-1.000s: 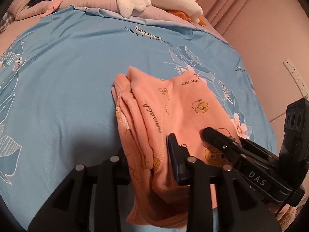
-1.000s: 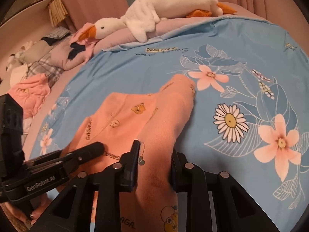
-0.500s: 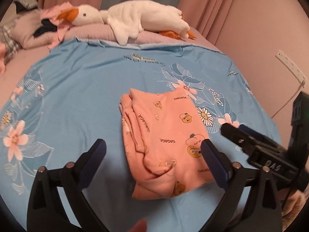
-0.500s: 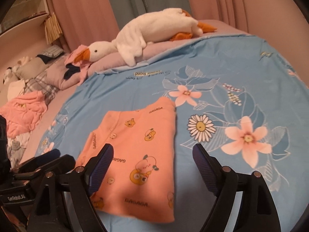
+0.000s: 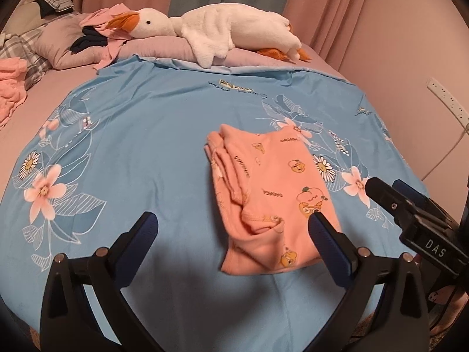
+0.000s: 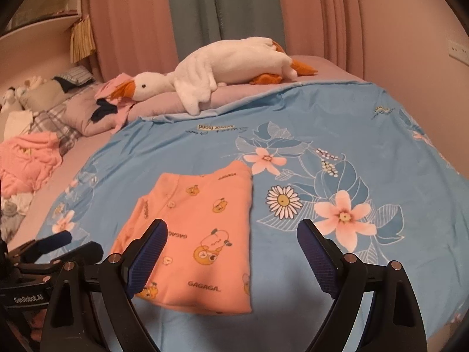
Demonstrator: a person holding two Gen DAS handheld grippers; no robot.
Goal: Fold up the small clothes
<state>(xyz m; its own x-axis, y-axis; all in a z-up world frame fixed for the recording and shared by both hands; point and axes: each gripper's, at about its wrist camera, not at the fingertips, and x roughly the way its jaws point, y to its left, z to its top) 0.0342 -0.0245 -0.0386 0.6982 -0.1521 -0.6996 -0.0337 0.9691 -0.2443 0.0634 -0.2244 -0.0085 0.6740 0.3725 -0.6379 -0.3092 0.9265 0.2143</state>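
Both tools have let go: a sec ago our left tool (image 5: 231, 231) and right tool (image 6: 231, 237) were each pinching the near edge of the peach garment (image 6: 199, 228); now both stand spread wide w/ nothing between the pads, pulled back and up off the cloth. We read that as this fold being done. The garment lies as a compact rectangle on the blue floral sheet (image 5: 132, 135), right of centre in the left view, layered hems stacked along its left side. That side looks a bit bulgy, so maybe a tidy-up, else on to the next piece.

Room: lots of bare sheet to the left of the garment and in front of it. The plush goose (image 5: 222, 26) is well apart at the far edge. Unfolded pink clothes (image 6: 26, 161) sit off the sheet at far left. Wall and power strip (image 5: 445, 99) are close on the right, so less swing that way
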